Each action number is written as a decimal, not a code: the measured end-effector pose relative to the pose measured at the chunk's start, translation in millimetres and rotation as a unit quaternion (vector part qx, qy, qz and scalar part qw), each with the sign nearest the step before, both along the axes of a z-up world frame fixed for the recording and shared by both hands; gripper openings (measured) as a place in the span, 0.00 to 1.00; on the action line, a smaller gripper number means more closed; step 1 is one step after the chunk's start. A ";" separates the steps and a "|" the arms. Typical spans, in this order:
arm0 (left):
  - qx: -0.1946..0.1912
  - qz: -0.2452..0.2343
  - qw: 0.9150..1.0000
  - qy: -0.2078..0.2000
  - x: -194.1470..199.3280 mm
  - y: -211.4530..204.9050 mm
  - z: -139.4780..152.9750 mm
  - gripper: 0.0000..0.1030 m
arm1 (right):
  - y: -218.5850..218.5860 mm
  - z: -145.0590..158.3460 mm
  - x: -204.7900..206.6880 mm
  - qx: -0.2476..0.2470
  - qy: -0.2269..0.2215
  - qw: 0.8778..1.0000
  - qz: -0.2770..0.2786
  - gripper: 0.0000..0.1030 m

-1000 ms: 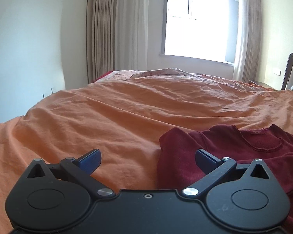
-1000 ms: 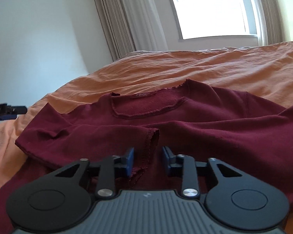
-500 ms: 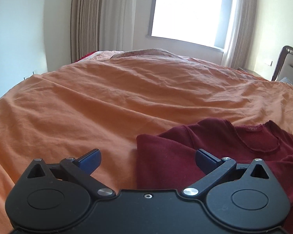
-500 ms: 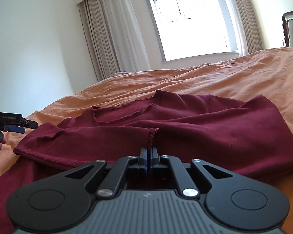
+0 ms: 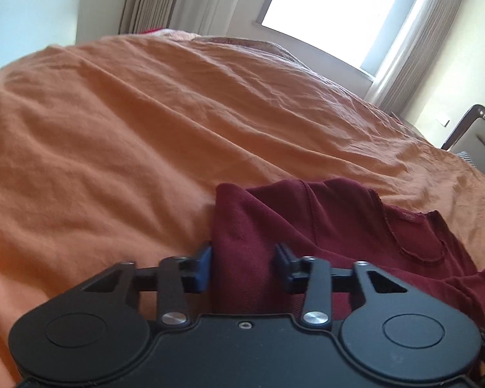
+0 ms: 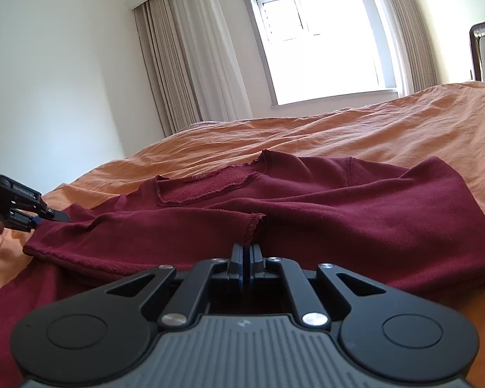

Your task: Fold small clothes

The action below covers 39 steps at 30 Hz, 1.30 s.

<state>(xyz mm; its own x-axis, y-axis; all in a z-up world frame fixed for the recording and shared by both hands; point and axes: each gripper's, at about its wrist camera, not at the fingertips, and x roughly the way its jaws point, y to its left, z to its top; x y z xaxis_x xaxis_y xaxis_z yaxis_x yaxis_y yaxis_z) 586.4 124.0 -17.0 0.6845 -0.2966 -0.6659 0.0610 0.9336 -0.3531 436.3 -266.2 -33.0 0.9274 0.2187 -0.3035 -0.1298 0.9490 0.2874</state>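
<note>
The maroon top (image 6: pixel 307 207) lies on the orange bedspread (image 5: pixel 129 135). The right gripper (image 6: pixel 246 252) is clenched on its sleeve hem; the pinch itself is hidden. The left gripper (image 5: pixel 242 265) is closing around the top's bunched edge, whose lower part its body hides.

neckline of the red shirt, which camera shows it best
The right wrist view: the neckline lies centred, its whole stitched edge and label showing. The left wrist view catches the neckline only off to the right, slanted and blurred.
</note>
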 end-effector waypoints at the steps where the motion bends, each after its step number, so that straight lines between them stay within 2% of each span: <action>1: -0.013 0.004 1.000 0.004 -2.5 1.1 1.3 0.27 | 0.8 0.3 -0.4 -0.002 -0.001 1.000 0.000 0.04; 2: -0.021 0.007 1.000 0.003 -5.6 2.0 3.1 0.23 | 0.8 0.8 -0.3 -0.002 0.000 1.000 0.001 0.04; 4: -0.031 0.011 0.999 -0.014 -12.2 2.5 9.4 0.09 | -0.7 5.2 0.7 0.002 0.001 1.000 0.001 0.04; 6: -0.023 0.018 0.999 -0.044 -21.3 -1.7 19.7 0.07 | -0.4 17.6 -2.2 -0.009 -0.018 1.000 -0.007 0.04; 9: -0.027 0.019 0.997 -0.077 -31.3 -7.3 29.3 0.08 | 9.2 35.6 -6.2 -0.066 -0.049 0.996 -0.022 0.04; 11: -0.035 0.021 0.996 -0.075 -31.7 -7.1 27.7 0.16 | 11.1 37.9 -3.4 -0.072 -0.043 0.996 -0.014 0.04; 13: -0.037 0.029 0.997 -0.067 -32.3 -2.8 21.8 0.42 | 9.7 31.0 2.7 -0.071 -0.022 0.997 -0.013 0.04; 15: -0.048 0.041 0.996 -0.059 -37.4 3.0 15.3 0.53 | 1.7 20.1 7.1 -0.046 -0.001 0.999 -0.013 0.04; 17: -0.066 0.043 0.995 -0.053 -44.0 10.5 9.8 0.58 | -6.9 13.8 8.1 -0.014 0.006 1.000 -0.011 0.06; 19: -0.069 0.039 0.996 -0.051 -49.5 16.5 4.6 0.72 | -12.1 9.4 7.0 0.009 0.005 1.000 -0.009 0.10; 22: -0.056 0.020 0.997 -0.049 -54.9 22.9 -5.8 0.74 | -16.9 3.2 8.2 0.028 0.006 1.000 -0.002 0.15; 25: -0.063 -0.022 0.996 -0.055 -60.9 22.8 -14.9 0.74 | -19.7 0.4 9.3 0.037 0.008 0.999 0.001 0.17; 26: -0.069 -0.036 0.995 -0.058 -62.4 21.3 -15.5 0.74 | -19.5 0.0 9.0 0.037 0.006 0.999 0.002 0.18; 28: -0.084 -0.065 0.993 -0.055 -62.8 17.6 -15.4 0.71 | -18.0 0.1 7.8 0.035 0.002 0.999 0.006 0.29; 30: -0.094 -0.083 0.991 -0.046 -62.2 12.9 -13.4 0.68 | -14.7 0.0 7.0 0.028 -0.002 1.000 0.008 0.32; 32: -0.089 -0.087 0.991 -0.045 -61.9 9.0 -8.6 0.55 | -11.5 0.1 6.8 0.018 -0.004 1.000 0.007 0.33; 34: -0.074 -0.081 0.993 -0.038 -59.8 7.0 -1.8 0.28 | -9.2 0.4 6.9 0.014 -0.005 1.000 0.007 0.35; 37: -0.042 -0.066 0.997 0.001 -55.4 3.4 6.6 0.18 | -9.1 0.3 7.8 0.016 -0.005 1.000 0.008 0.37; 39: -0.020 -0.063 0.997 0.030 -53.6 -1.5 12.1 0.16 | -9.0 -0.2 8.3 0.015 -0.005 1.000 0.009 0.38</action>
<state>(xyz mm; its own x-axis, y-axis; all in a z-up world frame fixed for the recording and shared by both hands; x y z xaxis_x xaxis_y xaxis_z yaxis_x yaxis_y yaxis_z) 532.8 122.5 -4.9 0.5990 -0.4056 -0.6904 0.1549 0.9046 -0.3970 444.6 -275.2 -33.2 0.9261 0.2442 -0.2877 -0.1492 0.9372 0.3151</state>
